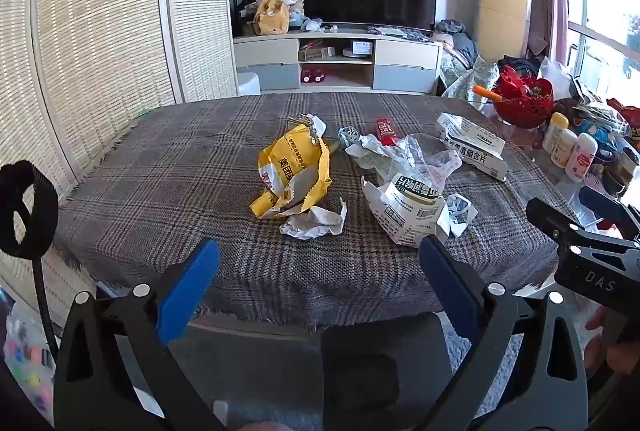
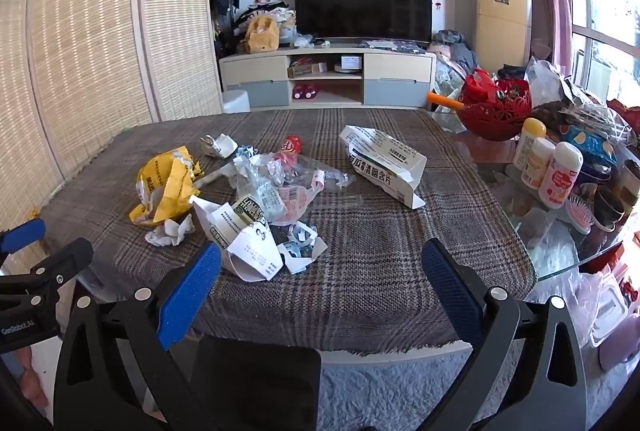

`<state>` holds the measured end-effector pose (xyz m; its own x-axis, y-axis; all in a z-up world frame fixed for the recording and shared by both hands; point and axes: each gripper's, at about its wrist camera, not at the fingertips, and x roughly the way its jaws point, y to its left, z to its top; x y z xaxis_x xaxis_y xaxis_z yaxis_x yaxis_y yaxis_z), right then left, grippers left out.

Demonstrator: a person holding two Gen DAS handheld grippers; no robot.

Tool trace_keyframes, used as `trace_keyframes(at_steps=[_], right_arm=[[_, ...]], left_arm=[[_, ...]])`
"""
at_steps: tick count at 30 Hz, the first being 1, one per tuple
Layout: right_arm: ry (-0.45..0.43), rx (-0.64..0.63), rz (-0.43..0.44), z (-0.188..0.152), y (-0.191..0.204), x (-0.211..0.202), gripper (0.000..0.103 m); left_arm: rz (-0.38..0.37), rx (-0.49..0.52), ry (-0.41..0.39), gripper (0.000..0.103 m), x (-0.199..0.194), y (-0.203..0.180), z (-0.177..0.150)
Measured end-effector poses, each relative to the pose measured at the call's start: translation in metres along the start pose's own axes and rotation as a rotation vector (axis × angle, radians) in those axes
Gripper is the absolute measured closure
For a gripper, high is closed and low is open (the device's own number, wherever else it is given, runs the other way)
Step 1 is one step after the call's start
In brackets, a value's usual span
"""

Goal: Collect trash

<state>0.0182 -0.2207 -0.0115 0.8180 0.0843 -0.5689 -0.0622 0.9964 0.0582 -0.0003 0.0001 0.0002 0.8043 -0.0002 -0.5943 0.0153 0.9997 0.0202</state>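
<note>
Trash lies on a grey plaid tablecloth [image 1: 180,167]: a crumpled yellow paper bag [image 1: 294,171] [image 2: 168,187], a white paper wad [image 1: 314,225] [image 2: 170,233], a torn white carton [image 1: 412,211] [image 2: 244,235], clear plastic wrap [image 1: 416,155] [image 2: 276,175], a red wrapper [image 1: 386,131] [image 2: 290,145] and a white medicine box [image 1: 472,145] [image 2: 384,159]. My left gripper [image 1: 320,263] is open and empty above the table's near edge, short of the trash. My right gripper [image 2: 320,267] is open and empty, just right of the torn carton.
A red basket [image 2: 496,111], several bottles [image 2: 552,167], a hairbrush and plastic bags crowd the glass table part at right. A black chair back [image 1: 380,363] stands at the near edge. A TV stand [image 2: 326,79] and woven screens stand behind.
</note>
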Motion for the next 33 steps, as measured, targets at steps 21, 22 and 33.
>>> trace_keyframes(at_steps=[21,22,33], right_arm=[[0.001,0.009,0.005,0.0005,0.0007,0.0004,0.003],[0.001,0.009,0.005,0.0006,0.0009,0.0004,0.003],[0.004,0.016,0.007,-0.0009,-0.0002,0.0027,0.003]], left_arm=[[0.006,-0.005,0.010,0.008,-0.0003,0.0031,0.0024],[0.006,-0.005,0.010,0.008,-0.0006,0.0031,0.0023],[0.006,-0.005,0.011,0.008,-0.0009,0.0025,0.0027]])
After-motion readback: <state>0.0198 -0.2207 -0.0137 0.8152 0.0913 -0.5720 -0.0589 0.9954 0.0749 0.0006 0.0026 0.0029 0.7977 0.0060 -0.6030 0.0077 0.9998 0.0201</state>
